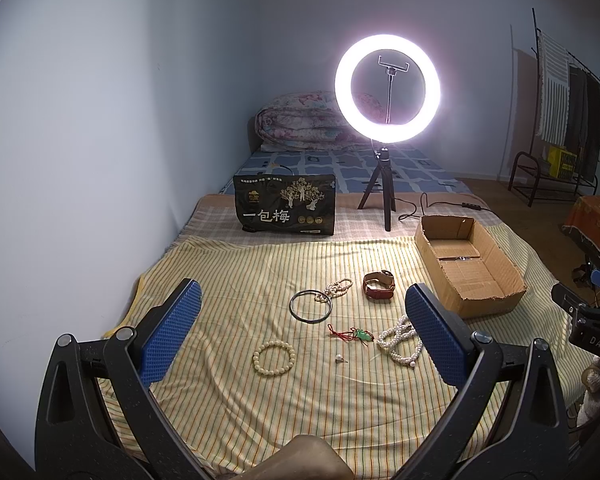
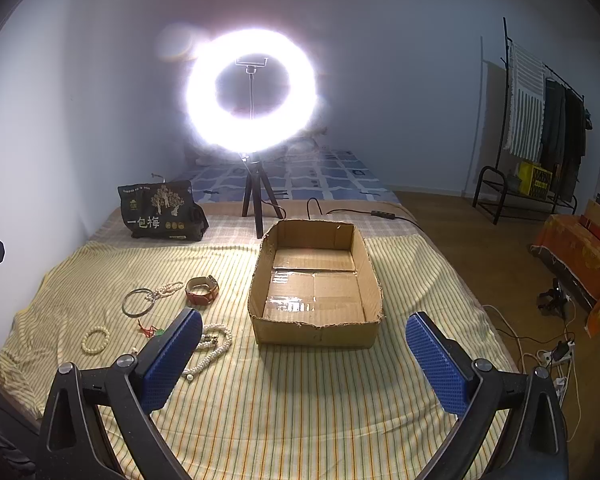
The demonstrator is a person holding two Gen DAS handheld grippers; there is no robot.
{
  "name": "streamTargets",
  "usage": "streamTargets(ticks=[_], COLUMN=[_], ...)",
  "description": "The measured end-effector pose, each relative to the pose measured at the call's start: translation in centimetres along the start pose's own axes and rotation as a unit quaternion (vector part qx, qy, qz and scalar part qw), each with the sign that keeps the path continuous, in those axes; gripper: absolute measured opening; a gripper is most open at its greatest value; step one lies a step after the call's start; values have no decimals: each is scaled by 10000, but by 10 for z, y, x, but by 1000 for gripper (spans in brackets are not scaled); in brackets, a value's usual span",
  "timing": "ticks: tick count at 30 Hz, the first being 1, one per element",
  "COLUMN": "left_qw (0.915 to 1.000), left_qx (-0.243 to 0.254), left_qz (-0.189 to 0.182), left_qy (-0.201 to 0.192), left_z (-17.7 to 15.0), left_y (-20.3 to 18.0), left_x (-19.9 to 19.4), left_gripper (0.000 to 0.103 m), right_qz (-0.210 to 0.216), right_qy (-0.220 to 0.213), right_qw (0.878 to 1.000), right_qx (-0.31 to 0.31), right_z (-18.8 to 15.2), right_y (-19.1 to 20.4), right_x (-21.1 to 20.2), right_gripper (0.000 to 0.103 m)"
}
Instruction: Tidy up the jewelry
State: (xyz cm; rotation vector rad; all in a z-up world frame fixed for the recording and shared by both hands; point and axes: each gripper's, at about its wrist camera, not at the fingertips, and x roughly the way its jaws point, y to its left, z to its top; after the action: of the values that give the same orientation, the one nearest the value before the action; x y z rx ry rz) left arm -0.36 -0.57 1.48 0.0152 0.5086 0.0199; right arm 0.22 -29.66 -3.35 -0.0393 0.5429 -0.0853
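Jewelry lies on a yellow striped cloth [image 1: 260, 420]: a cream bead bracelet [image 1: 274, 359], a metal bangle [image 1: 311, 306], a small pearl strand [image 1: 336, 289], a brown watch [image 1: 379, 285], a red cord with a green pendant [image 1: 350, 334], a small earring [image 1: 341, 358] and a long pearl necklace [image 1: 400, 340]. An empty cardboard box [image 2: 316, 284] stands to their right. My left gripper [image 1: 302, 300] is open above the jewelry. My right gripper [image 2: 304, 332] is open in front of the box [image 1: 470, 264], with the necklace [image 2: 212, 346] beside its left finger.
A lit ring light on a tripod [image 1: 387, 88] and a black snack bag [image 1: 286, 209] stand behind the jewelry. A folded quilt [image 1: 300, 122] lies at the bed's far end. A clothes rack [image 2: 540, 120] and floor cables [image 2: 556, 352] are to the right.
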Motion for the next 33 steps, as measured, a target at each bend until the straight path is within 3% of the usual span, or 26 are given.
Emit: streamTargets(ticks=[8,13,20,26,31,33], left_qw=[9999,9993,9965,9922,9844,9798], left_qx=[-26,-120,-6,89,-28,-35], left_qz=[9,-83,-87,-43,-110,-146], left_qy=[107,346,831,1239,1758,1993], left_z=[-4,-5,-10,-13,-23,-29], left_y=[4,14,27,45,62,65], left_x=[6,15,37,66,105,117], left_gripper=[103,103,103,103,103,98], right_qz=[-25,64,391,779,960,1065], right_qy=[65,318,1047,1787,2236,2398], right_qw=[10000,9994,9936,9807,9699,9648], right_qx=[-37,-79,140,137,-34,-154], right_z=[0,-2,-7,-14,-21,-25], right_y=[1,2,-1,10,27,38], right_x=[4,14,50,93,121,129], right_gripper=[103,103,103,95,93,90])
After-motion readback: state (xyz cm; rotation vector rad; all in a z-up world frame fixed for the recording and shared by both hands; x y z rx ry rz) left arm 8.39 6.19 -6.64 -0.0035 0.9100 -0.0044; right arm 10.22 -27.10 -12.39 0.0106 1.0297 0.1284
